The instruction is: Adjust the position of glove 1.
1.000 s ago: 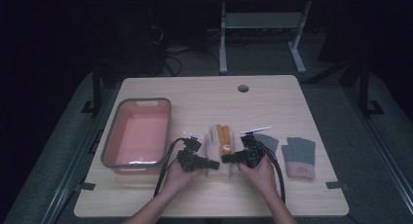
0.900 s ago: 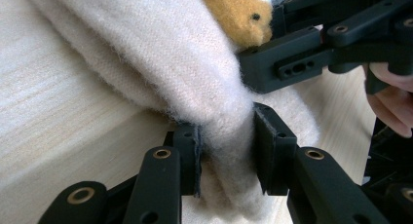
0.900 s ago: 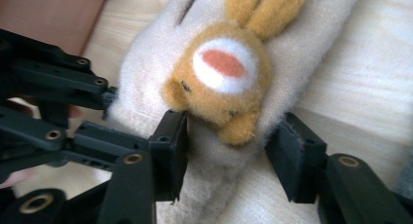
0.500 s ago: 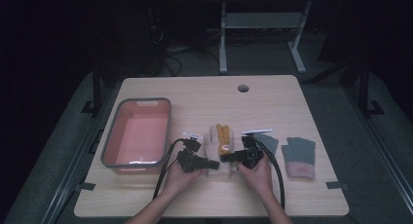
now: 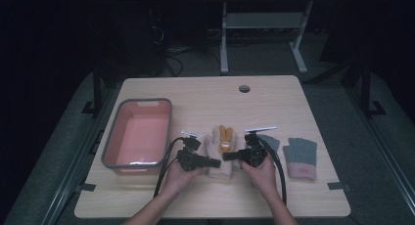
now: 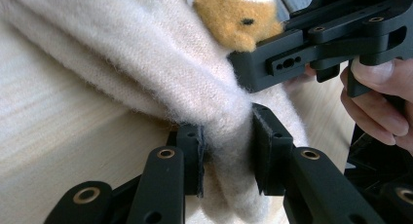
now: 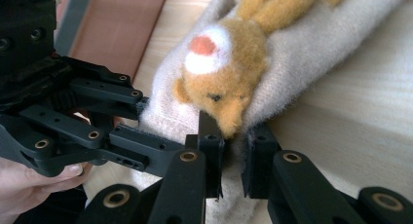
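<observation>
A cream knitted glove (image 5: 219,156) with an orange animal patch (image 5: 225,137) lies flat on the table's middle. My left gripper (image 5: 215,162) comes from the left and is shut on the glove's (image 6: 146,53) near edge, with the wool bunched between its pads (image 6: 192,153). From the right, my right gripper (image 5: 227,155) faces it. Its jaws have just been closing, and they now pinch the glove's (image 7: 302,53) fabric just under the orange patch (image 7: 229,73). The two grippers' tips nearly meet over the glove.
A pink tub with a grey rim (image 5: 111,137) stands at the left. A grey-blue glove with a pink cuff (image 5: 299,156) lies at the right, and another grey glove (image 5: 269,141) is beside my right hand. Small white tags (image 5: 261,129) lie nearby.
My right gripper has edged left onto the glove and its jaws have narrowed on the fabric. The left gripper has kept its place and its grip.
</observation>
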The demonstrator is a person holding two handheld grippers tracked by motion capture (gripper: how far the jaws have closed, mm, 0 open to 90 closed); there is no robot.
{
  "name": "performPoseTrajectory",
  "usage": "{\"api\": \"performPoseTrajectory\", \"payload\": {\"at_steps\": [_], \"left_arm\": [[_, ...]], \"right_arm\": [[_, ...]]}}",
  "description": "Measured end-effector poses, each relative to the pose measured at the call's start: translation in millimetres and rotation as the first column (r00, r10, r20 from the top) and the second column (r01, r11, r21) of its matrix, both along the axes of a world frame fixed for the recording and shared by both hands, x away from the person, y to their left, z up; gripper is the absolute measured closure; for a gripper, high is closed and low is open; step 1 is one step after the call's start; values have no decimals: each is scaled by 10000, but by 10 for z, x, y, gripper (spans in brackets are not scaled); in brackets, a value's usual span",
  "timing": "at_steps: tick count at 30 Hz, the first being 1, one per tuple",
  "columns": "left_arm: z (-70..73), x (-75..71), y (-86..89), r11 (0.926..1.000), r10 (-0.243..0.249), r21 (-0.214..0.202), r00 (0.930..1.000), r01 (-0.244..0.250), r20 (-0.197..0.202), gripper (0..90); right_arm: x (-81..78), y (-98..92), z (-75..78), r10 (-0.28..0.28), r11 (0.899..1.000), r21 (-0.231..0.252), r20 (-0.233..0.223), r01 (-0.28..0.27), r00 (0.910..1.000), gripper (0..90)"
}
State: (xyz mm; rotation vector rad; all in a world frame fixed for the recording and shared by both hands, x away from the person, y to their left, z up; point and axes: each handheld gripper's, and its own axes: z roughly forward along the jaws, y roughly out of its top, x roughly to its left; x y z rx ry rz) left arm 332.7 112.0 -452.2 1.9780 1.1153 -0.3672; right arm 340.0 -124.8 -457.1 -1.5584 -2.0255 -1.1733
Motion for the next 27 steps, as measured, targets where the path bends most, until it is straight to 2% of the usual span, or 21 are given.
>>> {"api": "performPoseTrajectory", "payload": {"at_steps": [3, 8, 11, 15, 21, 27], "left_arm": [[103, 2, 25, 9999, -42, -97, 9996, 44, 266, 691], [265, 5, 61, 9999, -115, -31, 9983, 117, 578, 691], [329, 13, 89, 9999, -91, -102, 9978, 98, 656, 690], [419, 28, 141, 9998, -142, -100, 9964, 151, 838, 691], [515, 46, 220, 9998, -75, -175, 9954, 92, 955, 691], [676, 72, 333, 9998, -149, -111, 9927, 164, 1195, 691]], "right_arm": [[2, -8, 89, -45, 9999, 158, 155, 43, 9999, 808], [11, 11, 220, -19, 9996, 299, 431, 6, 9991, 808], [23, 23, 296, -3, 9989, 472, 497, -20, 9988, 808], [41, 65, 396, 87, 9992, 388, 672, -113, 9977, 808], [70, 131, 492, 132, 9987, 490, 773, -170, 9969, 808], [112, 225, 631, 249, 9978, 588, 997, -309, 9947, 808]]}}
